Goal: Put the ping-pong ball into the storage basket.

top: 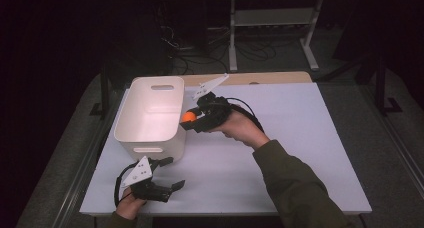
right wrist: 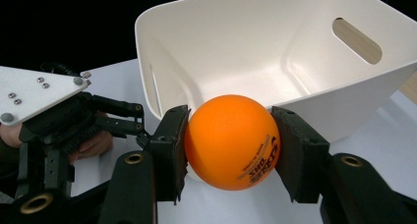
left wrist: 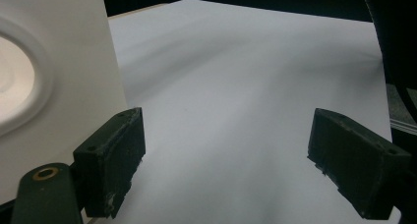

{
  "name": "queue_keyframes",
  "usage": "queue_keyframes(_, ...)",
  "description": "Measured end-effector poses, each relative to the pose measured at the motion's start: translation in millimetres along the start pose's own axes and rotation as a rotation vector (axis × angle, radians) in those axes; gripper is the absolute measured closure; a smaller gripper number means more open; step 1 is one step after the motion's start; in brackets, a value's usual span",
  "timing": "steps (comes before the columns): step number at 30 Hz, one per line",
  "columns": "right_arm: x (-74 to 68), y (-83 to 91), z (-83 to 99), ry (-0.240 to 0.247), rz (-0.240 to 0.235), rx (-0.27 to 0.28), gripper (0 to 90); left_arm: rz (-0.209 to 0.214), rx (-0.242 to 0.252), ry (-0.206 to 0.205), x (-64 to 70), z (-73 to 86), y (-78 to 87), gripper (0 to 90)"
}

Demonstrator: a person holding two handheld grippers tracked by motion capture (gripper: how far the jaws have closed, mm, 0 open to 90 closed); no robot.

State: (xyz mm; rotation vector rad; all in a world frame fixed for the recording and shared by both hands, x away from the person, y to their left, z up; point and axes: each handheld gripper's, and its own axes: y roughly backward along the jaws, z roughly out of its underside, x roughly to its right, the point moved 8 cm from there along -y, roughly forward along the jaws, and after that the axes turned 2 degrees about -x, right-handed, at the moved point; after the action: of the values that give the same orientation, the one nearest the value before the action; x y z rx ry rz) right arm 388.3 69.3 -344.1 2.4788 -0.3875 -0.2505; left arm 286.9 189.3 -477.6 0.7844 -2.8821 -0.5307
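Right hand-held gripper (right wrist: 230, 150) clamped on orange ball (right wrist: 231, 141) at near rim of empty white bin (right wrist: 275, 52), pickup done, release into bin pending; left hand-held gripper (left wrist: 226, 160) spread apart, idle over bench (left wrist: 236, 86).

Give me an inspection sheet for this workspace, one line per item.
Surface: white table, bare around the work.
Job's things: orange ball clamped in the right claw beside the rim of the white bin; bin inside looks empty.
Clutter: nothing seen.
Grippers: right claw shut on the ball; left claw open, low over the table near the bin's front corner.
Cables: black cable loops from the right claw; floor cables behind the table.
Surroundings: dark room, white stand behind.
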Motion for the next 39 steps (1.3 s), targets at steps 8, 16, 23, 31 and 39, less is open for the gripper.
queue_keyframes(8, 0.1, -5.4, -8.5, -0.007, -0.008, 0.010, 49.5, 0.000, 0.000, 0.000, 0.1, 0.0, 0.0, 14.1)
queue_keyframes(16, 0.0, -12.3, -14.0, -0.003, -0.016, 0.016, 49.5, 0.000, 0.002, 0.000, 0.3, -0.1, -0.1, 14.1)
queue_keyframes(23, -1.3, -20.6, -19.9, -0.004, -0.020, 0.014, 49.5, -0.001, 0.001, -0.002, 0.0, 0.0, 0.0, 14.1)
queue_keyframes(31, -0.4, -33.1, -23.3, -0.013, -0.025, 0.010, 49.5, -0.001, 0.001, 0.001, 0.3, -0.1, -0.3, 14.1)
queue_keyframes(39, -1.7, -46.8, -25.7, -0.002, -0.033, 0.001, 49.4, -0.001, 0.001, 0.000, 0.3, -0.1, -0.2, 14.1)
